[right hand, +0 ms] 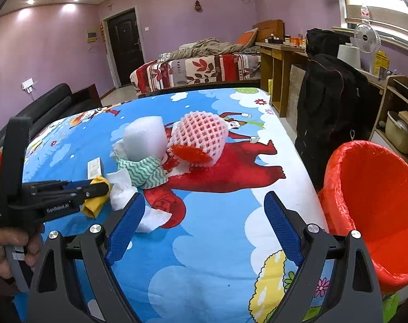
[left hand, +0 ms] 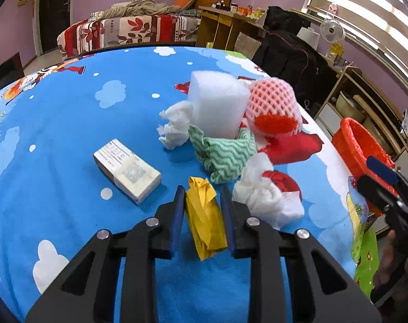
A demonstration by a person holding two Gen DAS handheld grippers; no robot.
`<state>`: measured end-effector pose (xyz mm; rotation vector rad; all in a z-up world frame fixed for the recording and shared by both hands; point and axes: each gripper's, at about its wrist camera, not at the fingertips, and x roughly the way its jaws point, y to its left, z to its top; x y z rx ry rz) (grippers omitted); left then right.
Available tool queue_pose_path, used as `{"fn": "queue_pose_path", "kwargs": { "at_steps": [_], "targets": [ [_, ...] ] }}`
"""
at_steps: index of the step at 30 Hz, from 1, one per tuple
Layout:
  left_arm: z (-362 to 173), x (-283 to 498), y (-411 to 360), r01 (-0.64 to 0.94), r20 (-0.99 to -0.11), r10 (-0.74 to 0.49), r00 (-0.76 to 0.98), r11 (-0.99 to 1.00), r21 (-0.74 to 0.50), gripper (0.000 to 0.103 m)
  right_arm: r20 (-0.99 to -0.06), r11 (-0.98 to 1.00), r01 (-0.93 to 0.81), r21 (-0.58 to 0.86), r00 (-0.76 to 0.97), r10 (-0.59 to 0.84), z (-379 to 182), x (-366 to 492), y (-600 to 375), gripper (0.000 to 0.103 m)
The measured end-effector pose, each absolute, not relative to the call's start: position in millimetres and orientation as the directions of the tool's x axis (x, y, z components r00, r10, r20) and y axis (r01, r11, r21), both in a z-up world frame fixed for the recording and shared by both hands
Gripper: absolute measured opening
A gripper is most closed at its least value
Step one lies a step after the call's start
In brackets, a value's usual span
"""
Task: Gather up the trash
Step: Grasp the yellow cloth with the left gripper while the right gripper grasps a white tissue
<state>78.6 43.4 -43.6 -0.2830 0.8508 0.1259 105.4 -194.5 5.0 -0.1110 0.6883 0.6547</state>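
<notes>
A crumpled yellow wrapper (left hand: pixel 204 215) sits between the blue pads of my left gripper (left hand: pixel 203 192), which is shut on it just above the blue cartoon tablecloth (left hand: pixel 56 134). Beyond it lie a white tissue wad (left hand: pixel 265 191), a green wavy cloth (left hand: pixel 225 156), a white foam block (left hand: pixel 217 105), a pink foam net (left hand: pixel 271 102), another tissue (left hand: pixel 174 126) and a small box (left hand: pixel 128 169). My right gripper (right hand: pixel 204 196) hangs open over the table's near right part, with nothing between its fingers. A red-lined bin (right hand: pixel 376 204) stands off the right edge.
A black bag on a chair (right hand: pixel 330 102) stands beyond the bin. Behind it are a wooden desk (right hand: pixel 276 62) and shelves (right hand: pixel 397 113). A bed (right hand: pixel 198 72) lies past the table's far edge, and a dark sofa (right hand: pixel 50 105) is at the left.
</notes>
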Motion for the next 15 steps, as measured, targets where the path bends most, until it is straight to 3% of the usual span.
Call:
{"fn": "queue_pose_path", "kwargs": {
  "at_steps": [15],
  "targets": [
    [-15, 69, 49, -0.2, -0.667, 0.02, 0.745, 0.96, -0.195, 0.025, -0.663, 0.729, -0.68, 0.078, 0.51, 0.548, -4, 99, -147, 0.085]
  ]
}}
